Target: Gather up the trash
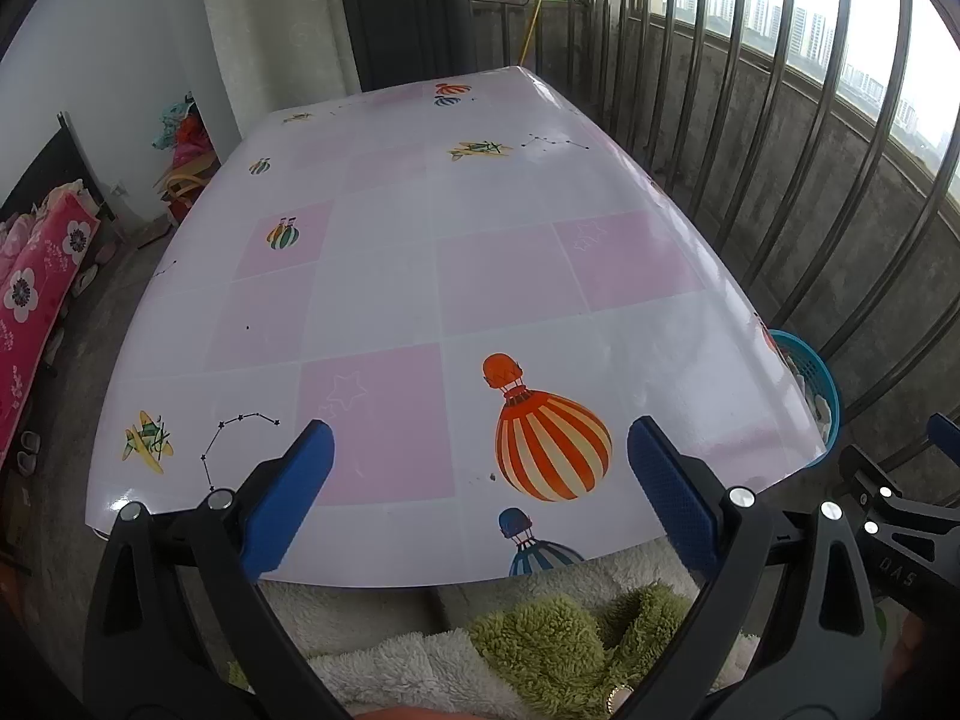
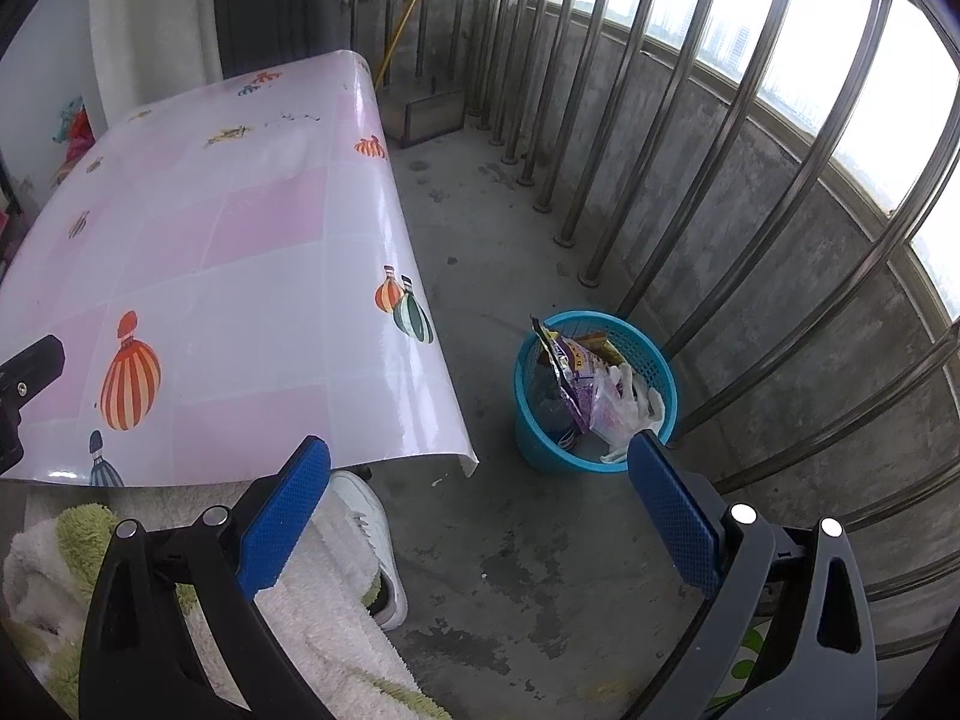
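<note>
I note both jaws wide apart, empty: left hand-held gripper (image 1: 480, 474) over the surface (image 1: 420, 276), right hand-held gripper (image 2: 480, 492) near the bin (image 2: 528, 420), apparently holding wrappers (image 2: 570, 384).

Two wrist fisheyes at the near end of the table, one looking along it, one turned towards the railing.

The left wrist view sits close above the table (image 1: 384, 276), facing down its length to the far door, the left gripper (image 1: 480, 468) framing the bottom. The right wrist view looks past the right gripper (image 2: 480, 498) at the concrete floor (image 2: 510, 540) and blue bin (image 2: 540, 438). Both share the table, the bin beside its corner, and the railing (image 2: 690, 138).
</note>
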Available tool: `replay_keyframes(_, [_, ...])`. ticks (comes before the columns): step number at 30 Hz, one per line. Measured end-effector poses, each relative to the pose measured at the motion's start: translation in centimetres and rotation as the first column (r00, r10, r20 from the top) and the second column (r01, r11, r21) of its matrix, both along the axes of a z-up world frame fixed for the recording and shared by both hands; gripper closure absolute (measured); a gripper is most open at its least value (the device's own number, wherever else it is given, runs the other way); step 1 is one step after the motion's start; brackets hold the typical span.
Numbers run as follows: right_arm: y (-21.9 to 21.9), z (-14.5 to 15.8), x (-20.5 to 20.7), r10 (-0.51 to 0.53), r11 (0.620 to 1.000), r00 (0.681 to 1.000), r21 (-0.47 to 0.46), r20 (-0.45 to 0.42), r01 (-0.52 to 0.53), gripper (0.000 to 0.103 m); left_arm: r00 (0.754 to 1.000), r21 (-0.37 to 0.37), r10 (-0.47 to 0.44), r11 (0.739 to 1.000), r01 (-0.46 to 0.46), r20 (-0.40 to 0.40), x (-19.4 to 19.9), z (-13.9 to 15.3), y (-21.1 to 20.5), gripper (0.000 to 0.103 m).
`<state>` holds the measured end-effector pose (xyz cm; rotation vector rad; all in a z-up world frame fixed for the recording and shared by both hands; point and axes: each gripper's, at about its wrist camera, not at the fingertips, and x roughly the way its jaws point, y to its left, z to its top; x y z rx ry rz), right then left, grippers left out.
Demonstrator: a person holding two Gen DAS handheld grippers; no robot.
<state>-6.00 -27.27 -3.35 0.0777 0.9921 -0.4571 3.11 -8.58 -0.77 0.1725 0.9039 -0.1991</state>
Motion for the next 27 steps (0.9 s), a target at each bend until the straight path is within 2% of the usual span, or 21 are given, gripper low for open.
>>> replay_keyframes(27, [-0.13, 0.37, 0.08, -0.001, 1.0, 1.0, -0.007, 0.009, 0.001, 0.006, 1.0, 0.001, -0.004, 1.0, 0.004, 0.0, 0.12, 0.09, 0.01, 0.009])
